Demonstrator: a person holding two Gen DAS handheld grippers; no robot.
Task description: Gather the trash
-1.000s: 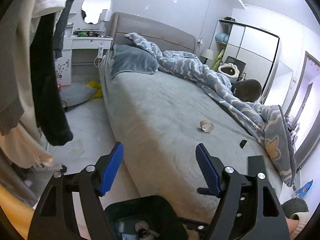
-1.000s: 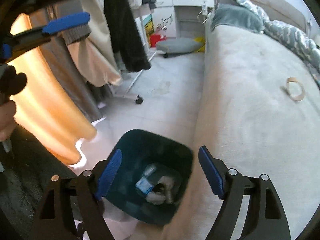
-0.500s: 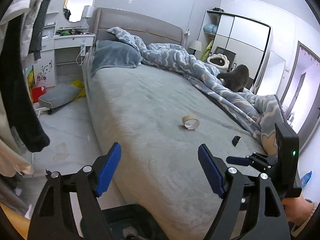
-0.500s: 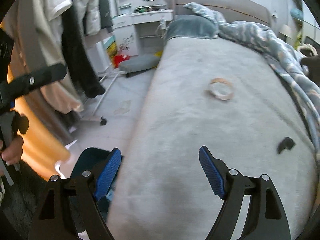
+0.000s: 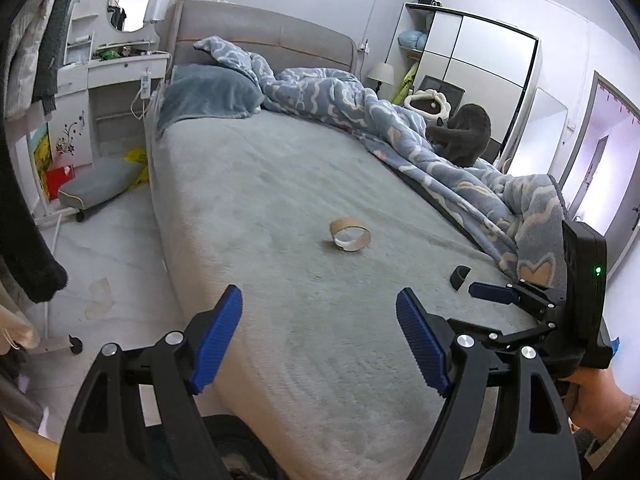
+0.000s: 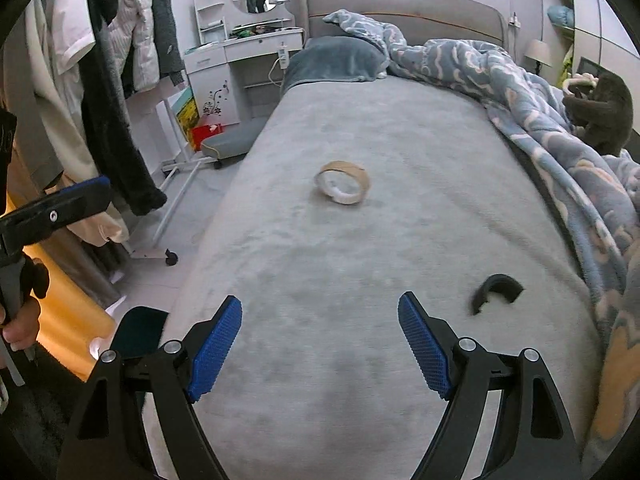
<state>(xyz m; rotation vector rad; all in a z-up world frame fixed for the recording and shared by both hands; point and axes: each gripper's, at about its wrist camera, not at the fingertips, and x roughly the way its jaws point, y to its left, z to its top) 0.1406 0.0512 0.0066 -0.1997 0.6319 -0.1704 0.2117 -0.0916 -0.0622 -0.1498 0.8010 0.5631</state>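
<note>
A brown cardboard tape ring (image 5: 350, 234) (image 6: 342, 188) lies on its side in the middle of the grey bed (image 5: 260, 208) (image 6: 380, 264). A small curved black scrap (image 5: 460, 276) (image 6: 496, 286) lies nearer the foot, beside the blanket. My left gripper (image 5: 320, 340) hovers open over the bed's near edge, nothing between its blue pads. My right gripper (image 6: 320, 344) is open and empty too, above the sheet short of both items; it also shows in the left wrist view as the right gripper (image 5: 520, 300). The dark bin (image 6: 138, 328) sits on the floor by the bed corner.
A rumpled blue blanket (image 5: 400, 132) (image 6: 540, 92) runs along the bed's far side with a grey cat (image 5: 464, 136) (image 6: 600, 116) on it. Hanging clothes on a wheeled rack (image 6: 112, 120) crowd the left. A white dresser (image 6: 240, 52) and a floor cushion (image 5: 96, 184) stand beyond.
Both grippers have swung away from the bin and over the bed. The bin has slid to the lower edge, and the tape ring and black scrap now lie ahead of the right gripper.
</note>
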